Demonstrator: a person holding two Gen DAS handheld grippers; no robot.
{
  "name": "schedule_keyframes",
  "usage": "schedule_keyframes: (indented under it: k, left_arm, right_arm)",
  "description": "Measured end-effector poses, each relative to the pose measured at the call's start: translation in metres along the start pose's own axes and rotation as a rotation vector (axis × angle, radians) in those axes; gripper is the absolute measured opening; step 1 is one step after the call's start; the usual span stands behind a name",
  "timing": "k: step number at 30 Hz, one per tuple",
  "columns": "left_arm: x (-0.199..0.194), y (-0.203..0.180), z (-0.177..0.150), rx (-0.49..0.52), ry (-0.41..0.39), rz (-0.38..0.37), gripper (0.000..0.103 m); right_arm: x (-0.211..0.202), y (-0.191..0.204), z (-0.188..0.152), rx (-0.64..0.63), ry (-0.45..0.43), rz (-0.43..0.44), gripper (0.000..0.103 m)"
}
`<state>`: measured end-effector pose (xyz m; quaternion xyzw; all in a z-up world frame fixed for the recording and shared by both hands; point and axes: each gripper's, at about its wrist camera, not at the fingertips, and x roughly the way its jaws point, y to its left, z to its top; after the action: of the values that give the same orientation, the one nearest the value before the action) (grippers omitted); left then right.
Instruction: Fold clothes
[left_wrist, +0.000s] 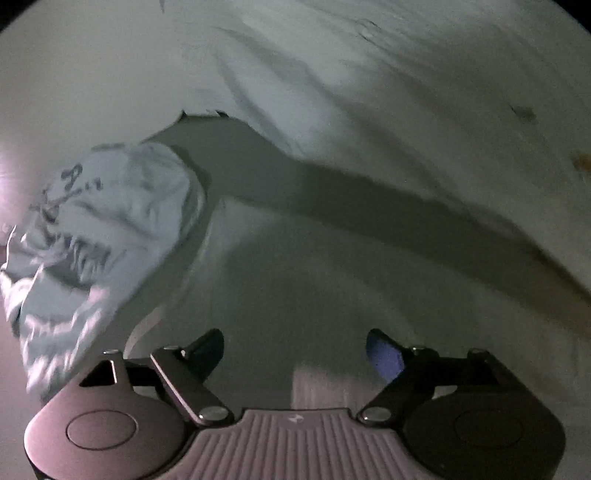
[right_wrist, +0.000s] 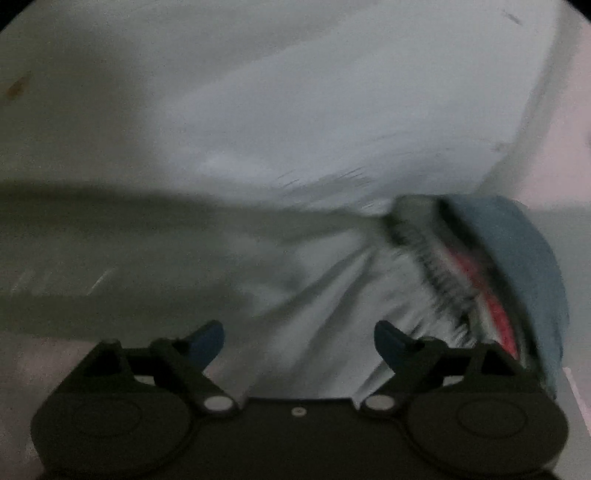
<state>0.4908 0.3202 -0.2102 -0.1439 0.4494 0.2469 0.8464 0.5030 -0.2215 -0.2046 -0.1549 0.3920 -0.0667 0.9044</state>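
A white garment (left_wrist: 388, 96) spreads across the top and right of the left wrist view, its edge lifted over a dark shadow. A crumpled white garment with dark print (left_wrist: 96, 229) lies at the left. My left gripper (left_wrist: 295, 350) is open and empty above the pale surface. In the right wrist view a white garment (right_wrist: 314, 122) fills the upper part, with creased white cloth (right_wrist: 332, 295) running down toward my right gripper (right_wrist: 299, 343), which is open. The cloth lies between its fingers but is not pinched. Both views are blurred.
A bundle of clothes with a blue layer (right_wrist: 524, 266) and red and black print (right_wrist: 491, 291) lies at the right of the right wrist view. The pale table surface (left_wrist: 74, 74) shows at the left of the left wrist view.
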Motion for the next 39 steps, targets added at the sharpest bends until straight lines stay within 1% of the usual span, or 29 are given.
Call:
schedule_keyframes:
  k: [2, 4, 6, 8, 10, 11, 13, 15, 16, 19, 21, 24, 25, 27, 30, 33, 36, 39]
  left_arm:
    - [-0.006, -0.008, -0.019, 0.052, 0.011, -0.016, 0.093]
    - [-0.007, -0.018, -0.034, 0.132, 0.026, -0.033, 0.095]
    - [-0.001, -0.026, -0.044, 0.216, 0.040, -0.034, 0.096]
    - [0.006, -0.034, -0.050, 0.282, 0.049, -0.029, 0.097]
    - [0.016, -0.036, -0.052, 0.317, 0.063, -0.021, 0.098]
    - [0.020, -0.036, -0.053, 0.321, 0.063, -0.021, 0.103]
    - [0.026, -0.029, -0.050, 0.302, 0.078, -0.047, 0.103]
    - [0.031, -0.021, -0.045, 0.261, 0.123, -0.091, 0.103]
    - [0.032, -0.020, -0.043, 0.266, 0.140, -0.109, 0.103]
    - [0.038, -0.020, -0.034, 0.333, 0.178, -0.151, 0.103]
    - [0.043, -0.022, -0.026, 0.371, 0.207, -0.170, 0.103]
    - [0.047, -0.024, -0.020, 0.415, 0.221, -0.188, 0.103]
    - [0.047, -0.024, -0.020, 0.425, 0.219, -0.194, 0.103]
    - [0.048, -0.024, -0.019, 0.441, 0.209, -0.203, 0.103]
    - [0.050, -0.024, -0.017, 0.459, 0.198, -0.213, 0.103]
    - [0.053, -0.027, -0.013, 0.445, 0.209, -0.202, 0.103]
    - [0.055, -0.029, -0.010, 0.425, 0.213, -0.189, 0.103]
    - [0.057, -0.031, -0.008, 0.420, 0.210, -0.185, 0.103]
  right_arm:
    - [-0.020, 0.035, -0.024, -0.101, 0.003, 0.040, 0.093]
    - [-0.036, 0.069, -0.044, -0.220, -0.007, 0.062, 0.094]
    - [-0.047, 0.100, -0.057, -0.334, -0.030, 0.057, 0.094]
    - [-0.055, 0.122, -0.067, -0.427, -0.057, 0.040, 0.095]
    - [-0.059, 0.140, -0.071, -0.494, -0.096, -0.003, 0.098]
    - [-0.060, 0.144, -0.069, -0.504, -0.104, -0.016, 0.098]
    - [-0.058, 0.147, -0.062, -0.482, -0.103, -0.024, 0.098]
    - [-0.052, 0.145, -0.051, -0.435, -0.094, -0.027, 0.098]
    - [-0.050, 0.143, -0.047, -0.407, -0.096, -0.038, 0.098]
    - [-0.040, 0.129, -0.022, -0.301, -0.121, -0.092, 0.098]
    - [-0.033, 0.117, -0.001, -0.202, -0.148, -0.127, 0.099]
    - [-0.023, 0.098, 0.018, -0.013, -0.141, -0.126, 0.101]
    - [-0.020, 0.097, 0.018, 0.024, -0.125, -0.125, 0.101]
    - [-0.018, 0.101, 0.012, 0.056, -0.094, -0.132, 0.101]
    - [-0.025, 0.111, -0.004, 0.052, -0.065, -0.155, 0.101]
    - [-0.041, 0.112, -0.023, 0.060, -0.045, -0.151, 0.101]
    - [-0.041, 0.116, -0.037, 0.028, -0.020, -0.154, 0.101]
    - [-0.036, 0.117, -0.040, 0.026, -0.001, -0.146, 0.101]
